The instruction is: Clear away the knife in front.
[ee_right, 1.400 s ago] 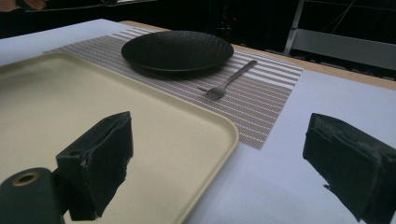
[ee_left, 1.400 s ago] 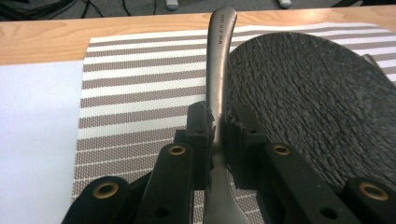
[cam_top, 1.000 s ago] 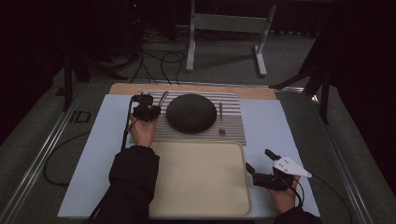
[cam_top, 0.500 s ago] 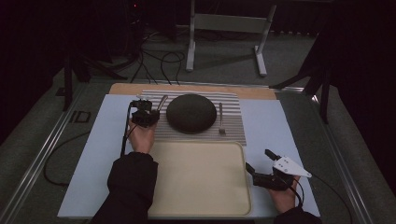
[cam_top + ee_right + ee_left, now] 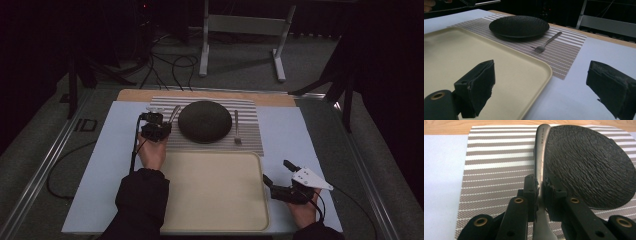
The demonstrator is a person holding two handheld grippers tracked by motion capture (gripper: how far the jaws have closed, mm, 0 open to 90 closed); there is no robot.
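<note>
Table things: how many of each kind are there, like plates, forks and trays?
Plate: 1
Fork: 1
Metal utensil handle, held in the left gripper: 1
Striped placemat: 1
Cream tray: 1
Total: 5

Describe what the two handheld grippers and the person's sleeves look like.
Both grippers are black. The left gripper has blocky jaws and brass-coloured rings around its holes; a thin black cable trails back from it. The right gripper carries a pale grey three-cornered plate on top and also trails a cable. Both forearms wear dark sleeves.
</note>
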